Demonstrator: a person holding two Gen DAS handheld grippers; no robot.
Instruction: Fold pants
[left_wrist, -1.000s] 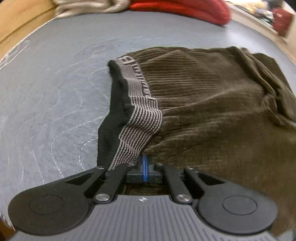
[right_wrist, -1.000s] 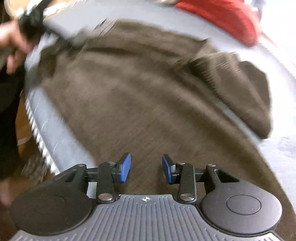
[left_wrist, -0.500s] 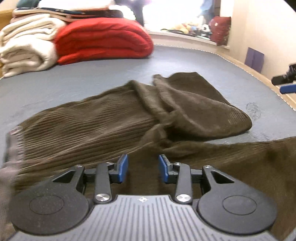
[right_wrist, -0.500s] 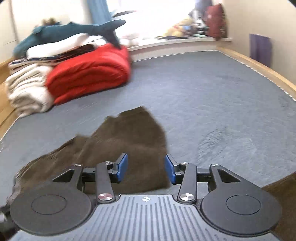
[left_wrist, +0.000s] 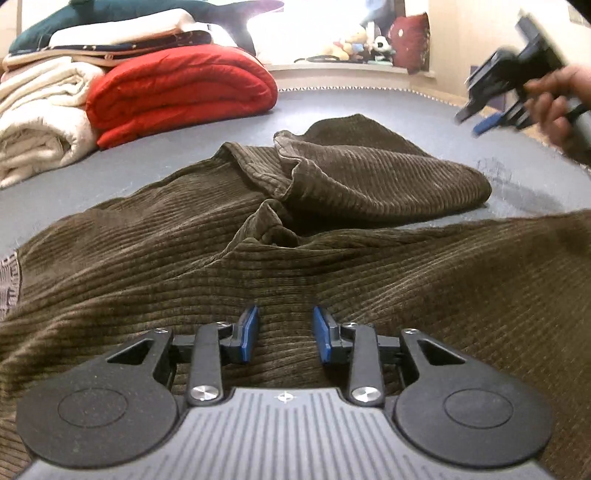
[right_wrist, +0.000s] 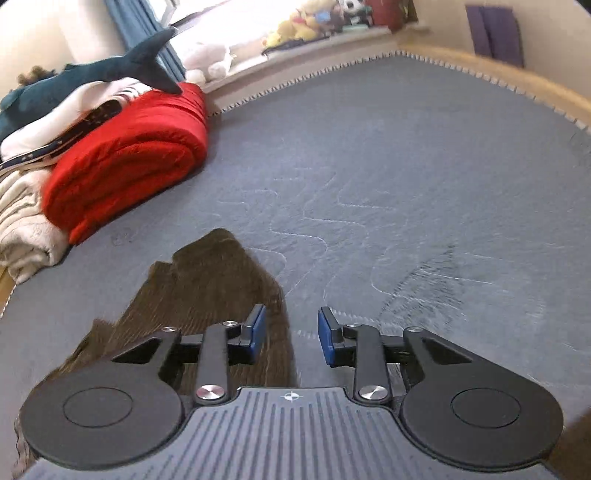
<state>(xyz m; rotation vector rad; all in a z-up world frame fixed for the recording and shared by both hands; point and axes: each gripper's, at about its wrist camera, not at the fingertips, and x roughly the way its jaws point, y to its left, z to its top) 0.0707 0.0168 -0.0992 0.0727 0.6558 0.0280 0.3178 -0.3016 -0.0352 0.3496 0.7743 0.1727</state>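
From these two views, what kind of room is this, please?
Probably a bedroom: a grey quilted mattress serves as the work surface, folded blankets are stacked on it, and plush toys line the windowsill.

My brown ribbed corduroy pants (left_wrist: 351, 266) lie on the grey wave-stitched mattress (right_wrist: 388, 166) beside a red blanket (left_wrist: 177, 92).

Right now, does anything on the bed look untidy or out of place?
Yes. The brown pants are not flat: one leg is bent back over itself, with a bunched ridge in the middle. Neither claw holds them.
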